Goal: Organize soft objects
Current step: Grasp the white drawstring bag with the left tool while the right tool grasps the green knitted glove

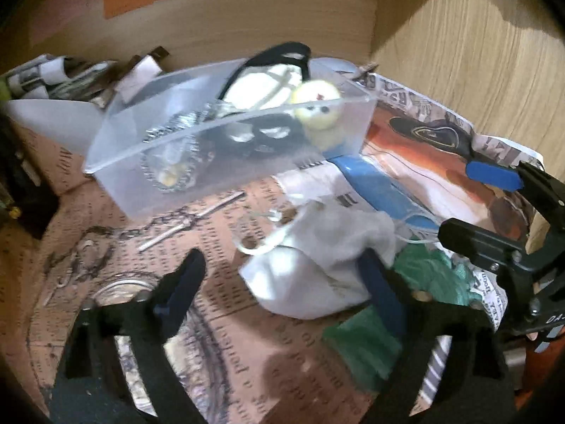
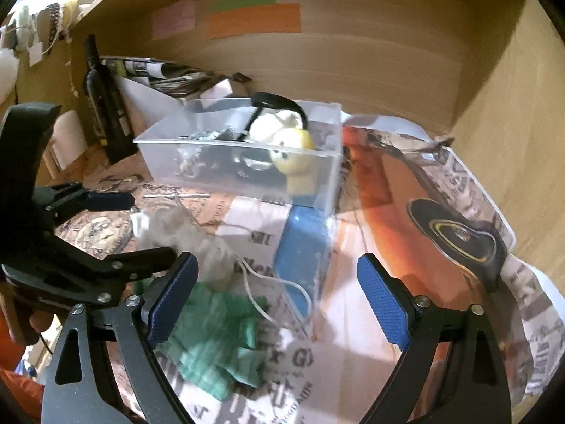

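A clear plastic box (image 1: pixel 226 148) (image 2: pixel 243 148) stands on the paper-lined shelf and holds a yellow plush toy (image 1: pixel 319 106) (image 2: pixel 293 152), a white soft item with a black strap and dark items. A white cloth pouch (image 1: pixel 317 265) (image 2: pixel 183 233) lies in front of it, between the fingers of my open left gripper (image 1: pixel 282 282). A green cloth (image 1: pixel 430 275) (image 2: pixel 215 335) lies beside the pouch, near the left finger of my open, empty right gripper (image 2: pixel 279 300). The right gripper also shows in the left wrist view (image 1: pixel 501 212).
A blue flat object (image 1: pixel 374 183) (image 2: pixel 303 247) lies by the box. A chain and a metal rod (image 1: pixel 190 219) lie at the left, with a glass jar (image 1: pixel 123 289). A dark bottle (image 2: pixel 102 102) and stacked papers (image 2: pixel 166 70) stand at the back left. Wooden walls enclose the shelf.
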Motion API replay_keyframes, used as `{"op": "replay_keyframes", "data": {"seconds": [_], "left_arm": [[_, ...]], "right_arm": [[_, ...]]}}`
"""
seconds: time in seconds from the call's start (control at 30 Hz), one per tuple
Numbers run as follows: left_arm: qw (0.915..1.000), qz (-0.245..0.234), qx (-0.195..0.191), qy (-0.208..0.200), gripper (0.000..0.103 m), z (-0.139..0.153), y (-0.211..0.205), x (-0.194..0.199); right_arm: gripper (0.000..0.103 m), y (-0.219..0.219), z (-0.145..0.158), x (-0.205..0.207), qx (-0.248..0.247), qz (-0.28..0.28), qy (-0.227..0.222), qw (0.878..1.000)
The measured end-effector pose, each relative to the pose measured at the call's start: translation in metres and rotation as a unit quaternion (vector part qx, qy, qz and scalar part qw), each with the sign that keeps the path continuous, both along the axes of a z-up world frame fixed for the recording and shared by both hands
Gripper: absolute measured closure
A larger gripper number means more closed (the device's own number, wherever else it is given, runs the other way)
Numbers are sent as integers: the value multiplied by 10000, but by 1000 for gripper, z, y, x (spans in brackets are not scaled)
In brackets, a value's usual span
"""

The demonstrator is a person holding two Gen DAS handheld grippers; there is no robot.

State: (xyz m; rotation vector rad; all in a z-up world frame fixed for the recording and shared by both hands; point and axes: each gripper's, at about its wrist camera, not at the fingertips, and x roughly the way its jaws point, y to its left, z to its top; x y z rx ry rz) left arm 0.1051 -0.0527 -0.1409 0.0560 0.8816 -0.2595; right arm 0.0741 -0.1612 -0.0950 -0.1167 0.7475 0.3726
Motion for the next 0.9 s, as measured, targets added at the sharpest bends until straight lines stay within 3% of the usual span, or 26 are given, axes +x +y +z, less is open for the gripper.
{"op": "replay_keyframes", "data": {"seconds": [0.07, 0.1, 0.17, 0.23, 0.4, 0.67, 0.83, 0.9], "left_arm": [[9995, -162, -235, 130, 52, -2, -2, 2], [9994, -156, -260, 142, 55, -2, -2, 3], [9997, -104, -219, 82, 74, 0, 0, 0], [9997, -30, -230, 80, 83, 2, 5, -3], [9993, 335, -76, -178, 89, 12, 23, -14], [9949, 759, 33, -662, 89, 38, 54, -40], [9935, 830, -29, -776, 89, 45, 61, -46], [9934, 825, -46, -792, 89, 45, 61, -46]], "right_arm": [[13, -5, -1, -1, 69, -51, 48, 10000], [12, -6, -1, -2, 106, -69, 70, 9999], [12, -7, -1, -3, 219, -48, 135, 9997], [12, -5, -1, -5, 299, 32, 156, 9994], [12, 9, -6, -11, 372, 325, 203, 9986], [14, 29, -30, -10, 307, 678, 632, 9952], [52, 33, -40, -6, 256, 678, 823, 9940], [60, 31, -39, -7, 307, 703, 837, 9935]]}}
